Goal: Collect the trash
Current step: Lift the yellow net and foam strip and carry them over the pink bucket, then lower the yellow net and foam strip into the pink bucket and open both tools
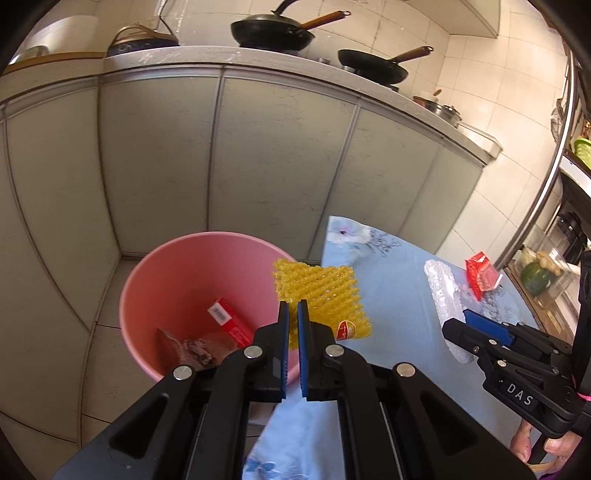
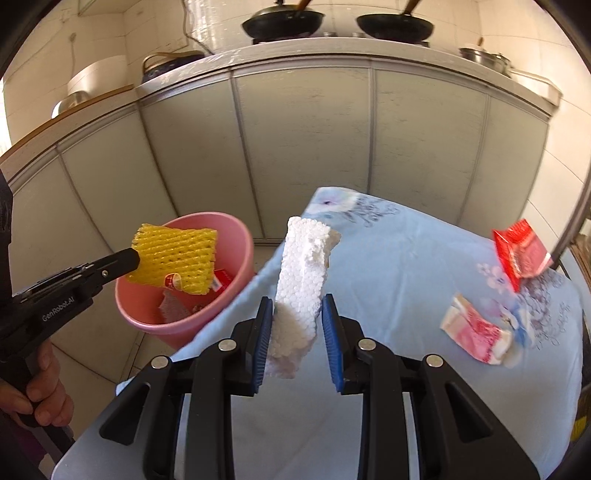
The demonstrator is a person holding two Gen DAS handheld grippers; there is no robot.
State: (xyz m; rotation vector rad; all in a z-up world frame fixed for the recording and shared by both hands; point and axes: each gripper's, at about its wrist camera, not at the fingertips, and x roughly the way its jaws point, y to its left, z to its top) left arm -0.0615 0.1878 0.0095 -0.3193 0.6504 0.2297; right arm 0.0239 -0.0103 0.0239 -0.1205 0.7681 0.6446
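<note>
My left tool (image 1: 292, 306) is clamped tight on a yellow foam net (image 1: 320, 295), its two blue pads pinching the net's lower edge so that the sheet stands up ahead of the fingertips. A small red-and-white sticker (image 1: 345, 329) shows on the net's near corner. Seen from my right side, the net (image 2: 176, 258) hangs in the air over the near rim of the pink bin (image 2: 236, 295), which stands on the tiled floor against the grey cabinet doors (image 2: 303, 147). Down inside the bin (image 1: 177, 280) lie a red carton (image 1: 231, 322) and some crumpled brownish wrapping (image 1: 195, 349).

My right tool (image 2: 297, 317) grips a white foam block (image 2: 301, 280) between its blue pads; the block runs lengthwise up and away from the fingertips, tilted slightly, held above the left edge of the worktop (image 2: 388, 258), which wears a pale blue flowered cloth. The block sits just right of the bin and well below the net in that view.

Still lying on the cloth, well apart from both tools, are a red wrapper (image 2: 521, 251) near the far right edge and a red-and-white crumpled packet (image 2: 476, 330) closer in. My fingers (image 2: 44, 384) wrap the left handle at the lower left. Two black pans (image 1: 273, 31) sit on the counter behind.
</note>
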